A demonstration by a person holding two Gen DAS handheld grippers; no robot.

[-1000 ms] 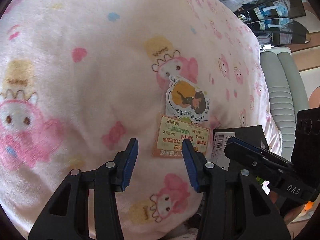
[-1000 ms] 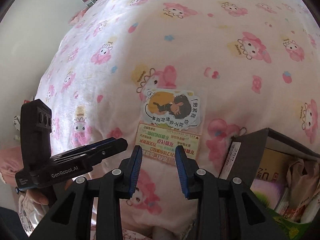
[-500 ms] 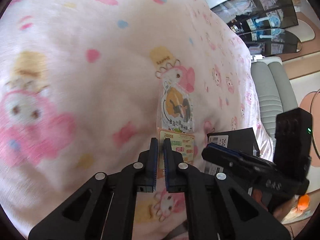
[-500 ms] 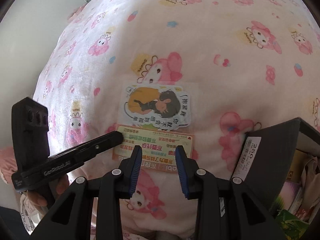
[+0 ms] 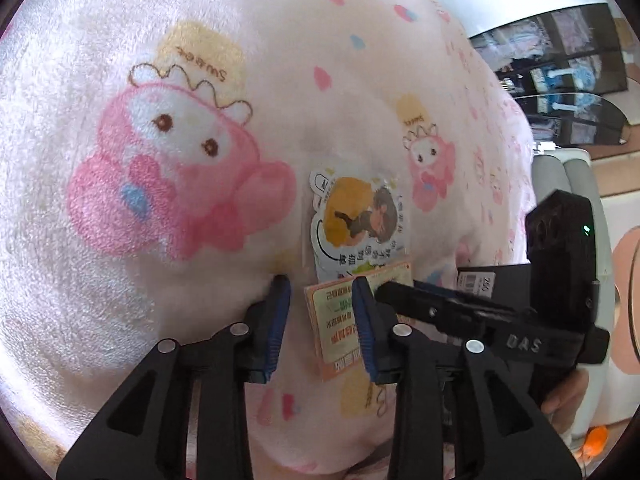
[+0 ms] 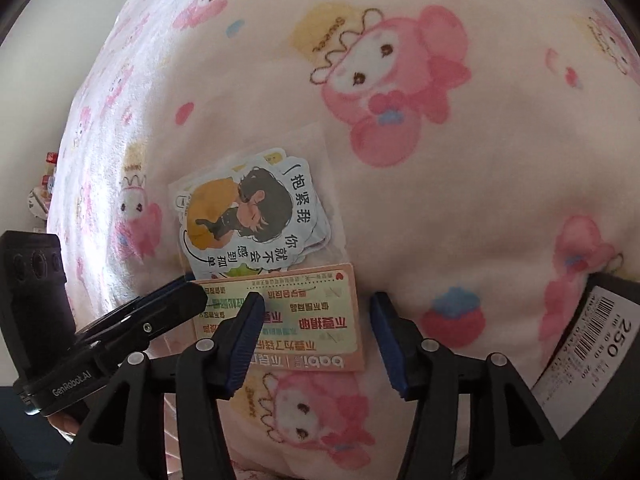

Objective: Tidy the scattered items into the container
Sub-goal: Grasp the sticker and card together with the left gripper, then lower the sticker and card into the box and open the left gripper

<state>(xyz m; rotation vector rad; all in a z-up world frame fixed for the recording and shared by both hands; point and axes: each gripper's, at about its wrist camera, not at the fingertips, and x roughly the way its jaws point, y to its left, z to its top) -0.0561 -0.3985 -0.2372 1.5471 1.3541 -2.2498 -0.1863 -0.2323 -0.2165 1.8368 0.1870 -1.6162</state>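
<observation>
The orange-bordered card pack point(image 6: 280, 320) lies flat on the pink plush blanket point(image 6: 460, 208), near the blanket's front edge, its far edge tucked just under the sticker packet point(image 6: 248, 216) with the cartoon figure. The black box point(image 6: 592, 344), the likely container, sits at the blanket's front right corner. The pack looks light, thin and glossy, probably slippery, and the soft fleece gives under it, so it is best taken by a side edge, pinching across its thickness. The left gripper point(image 5: 318, 312) is moderately open, its fingers straddling the pack's left edge with one pad over the card face; whether the pads touch it I cannot tell. The right gripper point(image 6: 316, 320) stands wide, holding nothing, its left finger point(image 6: 244, 336) over the card and the other on bare blanket beside the pack's right edge.
</observation>
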